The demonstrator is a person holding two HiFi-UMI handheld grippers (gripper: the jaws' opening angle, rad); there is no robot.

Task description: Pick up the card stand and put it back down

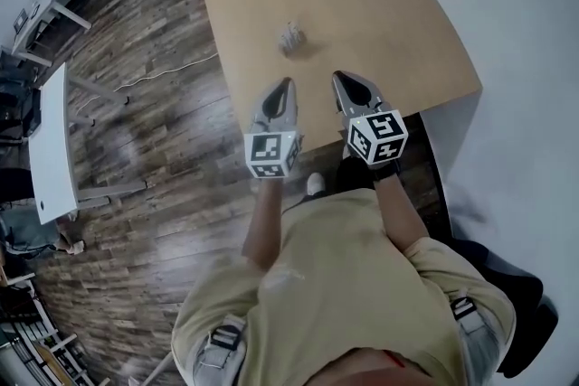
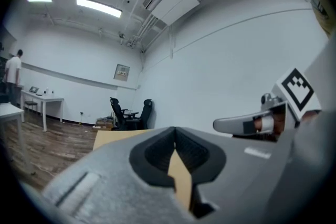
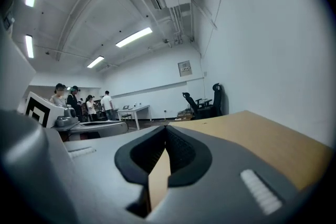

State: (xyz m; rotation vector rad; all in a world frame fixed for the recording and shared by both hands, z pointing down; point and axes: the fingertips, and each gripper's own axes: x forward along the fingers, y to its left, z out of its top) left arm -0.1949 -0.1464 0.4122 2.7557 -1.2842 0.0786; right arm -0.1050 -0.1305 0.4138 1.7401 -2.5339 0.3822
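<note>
The card stand [image 1: 291,38], a small pale clear piece, stands near the middle of the tan wooden table [image 1: 398,23]. Both grippers hover over the table's near edge, side by side and short of the stand. My left gripper [image 1: 288,82] is shut with nothing in it, and so is my right gripper [image 1: 338,75]. In the left gripper view the jaws [image 2: 175,132] meet at their tips, with the right gripper [image 2: 247,124] beside them. In the right gripper view the jaws [image 3: 166,129] also meet, with the left gripper [image 3: 89,128] at the left. Neither gripper view shows the stand.
White desks [image 1: 50,149] stand on the wood floor to the left, and a cable [image 1: 154,79] lies on the floor. A white wall runs along the table's right side. Office chairs [image 2: 128,113] stand at the far end of the room. Several people [image 3: 79,102] stand by a far desk.
</note>
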